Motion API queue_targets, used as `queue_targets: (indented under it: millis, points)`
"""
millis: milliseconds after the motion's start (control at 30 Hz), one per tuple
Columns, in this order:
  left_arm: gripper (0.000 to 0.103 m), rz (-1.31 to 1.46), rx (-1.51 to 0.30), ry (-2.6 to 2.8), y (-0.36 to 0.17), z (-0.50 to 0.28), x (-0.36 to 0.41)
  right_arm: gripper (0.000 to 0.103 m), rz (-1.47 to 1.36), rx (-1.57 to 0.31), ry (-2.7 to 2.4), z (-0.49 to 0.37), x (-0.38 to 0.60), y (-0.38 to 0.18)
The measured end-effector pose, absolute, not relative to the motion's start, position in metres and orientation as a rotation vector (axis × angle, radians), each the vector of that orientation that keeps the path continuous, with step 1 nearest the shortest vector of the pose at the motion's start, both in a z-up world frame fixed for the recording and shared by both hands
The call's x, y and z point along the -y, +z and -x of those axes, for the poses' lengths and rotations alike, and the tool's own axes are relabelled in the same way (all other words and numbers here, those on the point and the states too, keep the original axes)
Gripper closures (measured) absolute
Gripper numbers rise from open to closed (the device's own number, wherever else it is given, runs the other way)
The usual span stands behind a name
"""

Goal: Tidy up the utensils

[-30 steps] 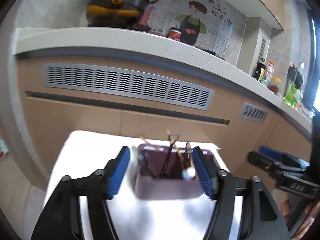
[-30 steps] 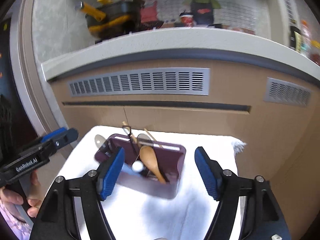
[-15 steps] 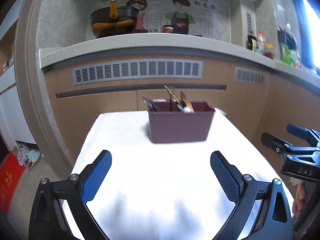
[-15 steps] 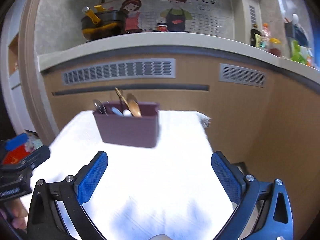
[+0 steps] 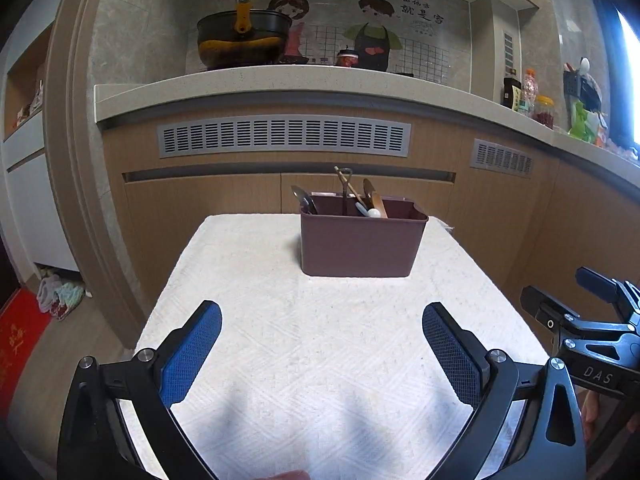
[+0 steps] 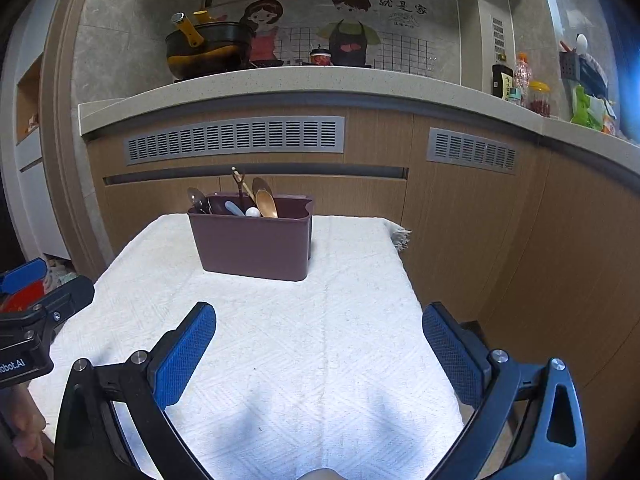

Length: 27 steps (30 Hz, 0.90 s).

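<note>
**Utensil caddy left standing at far edge of cloth-covered table, both grippers spread empty**

A maroon utensil holder [image 5: 362,240] is seen upright on a white woven cloth [image 5: 320,360] that covers a small table, set close to the table's far edge and toward its far right corner in the left wrist view. Several utensils are stood inside it: a wooden spoon [image 6: 266,202], a metal spoon [image 5: 301,197] at the left end, a dark-handled piece with a looped top [image 5: 345,190] and a small white-tipped item [image 5: 370,212]. Their handles and bowls are shown leaning above the rim.

The left gripper [image 5: 320,346] is held over the near edge of the table, its blue pads [image 5: 192,356] spread wide with nothing between them. The right gripper [image 6: 318,346] is likewise held over the near edge, toward the right side, its blue pads [image 6: 184,356] fully apart and empty. Both sets of jaws have just been opening. Each gripper is well apart from the holder.

Behind the table, wood-fronted cabinets with grey vent grilles [image 5: 284,136] are topped by a speckled counter [image 5: 280,80], on which a black pot with a yellow handle [image 5: 242,40] is placed. Bottles and jars [image 6: 520,80] are lined up along the counter's right stretch.
</note>
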<state>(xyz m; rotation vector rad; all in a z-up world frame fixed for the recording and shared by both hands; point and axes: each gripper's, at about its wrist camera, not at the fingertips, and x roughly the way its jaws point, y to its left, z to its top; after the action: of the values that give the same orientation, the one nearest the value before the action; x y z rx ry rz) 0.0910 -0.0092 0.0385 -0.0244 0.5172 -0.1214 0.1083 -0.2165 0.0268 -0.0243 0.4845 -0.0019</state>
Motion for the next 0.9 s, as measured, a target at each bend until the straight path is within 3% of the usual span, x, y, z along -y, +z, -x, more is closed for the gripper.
queue_targets:
  millis: [900]
  points:
    - [0.003,0.022,-0.547,-0.148,0.0341,-0.0947,0.0124,0.0,0.023,-0.514,0.009,-0.1078,0.2144,0.0189]
